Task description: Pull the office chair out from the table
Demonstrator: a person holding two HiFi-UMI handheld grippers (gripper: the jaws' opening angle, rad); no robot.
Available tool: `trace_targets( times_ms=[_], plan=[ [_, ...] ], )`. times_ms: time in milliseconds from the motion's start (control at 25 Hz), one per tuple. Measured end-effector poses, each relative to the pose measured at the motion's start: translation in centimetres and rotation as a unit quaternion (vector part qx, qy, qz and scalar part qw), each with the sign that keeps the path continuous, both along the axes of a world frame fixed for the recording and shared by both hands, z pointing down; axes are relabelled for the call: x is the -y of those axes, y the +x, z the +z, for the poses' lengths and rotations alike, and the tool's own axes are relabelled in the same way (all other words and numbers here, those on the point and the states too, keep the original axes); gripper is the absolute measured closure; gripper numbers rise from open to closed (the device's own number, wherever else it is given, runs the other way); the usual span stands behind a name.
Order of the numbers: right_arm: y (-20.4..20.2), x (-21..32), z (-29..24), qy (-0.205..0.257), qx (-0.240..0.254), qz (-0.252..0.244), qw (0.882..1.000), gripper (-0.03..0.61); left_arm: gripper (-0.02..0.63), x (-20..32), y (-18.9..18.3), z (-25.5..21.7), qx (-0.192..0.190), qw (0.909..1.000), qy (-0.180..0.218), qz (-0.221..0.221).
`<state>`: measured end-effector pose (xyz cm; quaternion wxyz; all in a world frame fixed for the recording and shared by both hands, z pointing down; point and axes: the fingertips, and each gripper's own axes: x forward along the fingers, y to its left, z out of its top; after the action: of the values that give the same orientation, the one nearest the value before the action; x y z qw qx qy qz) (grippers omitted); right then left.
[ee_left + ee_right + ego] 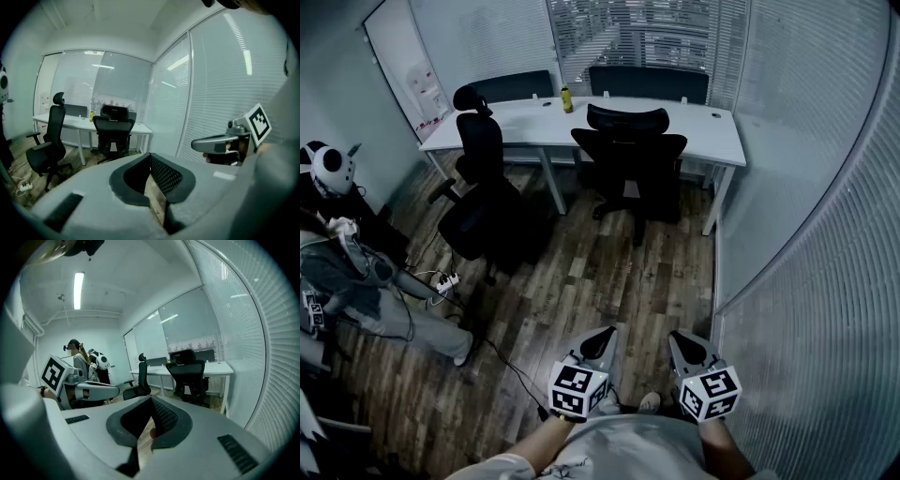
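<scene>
**Both tools clenched and empty, chair at the desk**

Head view: the office chair (630, 159) is black, with a mesh back and a headrest. It stands against the front edge of the desk (712, 131), toward the right end, with its back to the camera. A second black chair (478, 202) stands out on the wood floor (609, 281) off the desk's left end. A yellow bottle (566, 98) stands near the desk's back edge. A seated person (356, 281) is at the left, with a power strip (445, 279) on the floor close by. The left tool (605, 336) and right tool (678, 339) are held low, well apart from the chair. Each carries a cube of black-and-white square markers.

Left gripper view: the jaws are pressed together with nothing between them. The office chair appears at eye level against the desk, in front of a glass wall with blinds (122, 84). The right tool shows alongside.

Right gripper view: the jaws are clenched and empty. This view alone shows the ceiling light strip (78, 284).
</scene>
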<state>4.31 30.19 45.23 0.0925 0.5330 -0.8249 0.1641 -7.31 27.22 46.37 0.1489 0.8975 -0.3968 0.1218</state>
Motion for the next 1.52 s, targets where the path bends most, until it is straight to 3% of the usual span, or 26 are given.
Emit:
trace_targets(
  times_ms=[720,1040,1520],
  plan=[
    [-1.2,0.1,0.4,0.005,-0.008,0.003,1.0,0.571,0.603,0.1,-1.3,0.2,0.0,1.0,0.007,0.006],
    [-3.0,0.9,-0.7,0.006,0.014,0.02,1.0,0.571,0.603,0.8,-3.3,-0.6,-0.003,0.9998,0.009,0.015],
    [-6.9,1.5,-0.3,0.009,0.005,0.019,1.0,0.571,0.603,1.6,-7.5,-0.1,-0.007,0.9998,0.009,0.019]
  ],
)
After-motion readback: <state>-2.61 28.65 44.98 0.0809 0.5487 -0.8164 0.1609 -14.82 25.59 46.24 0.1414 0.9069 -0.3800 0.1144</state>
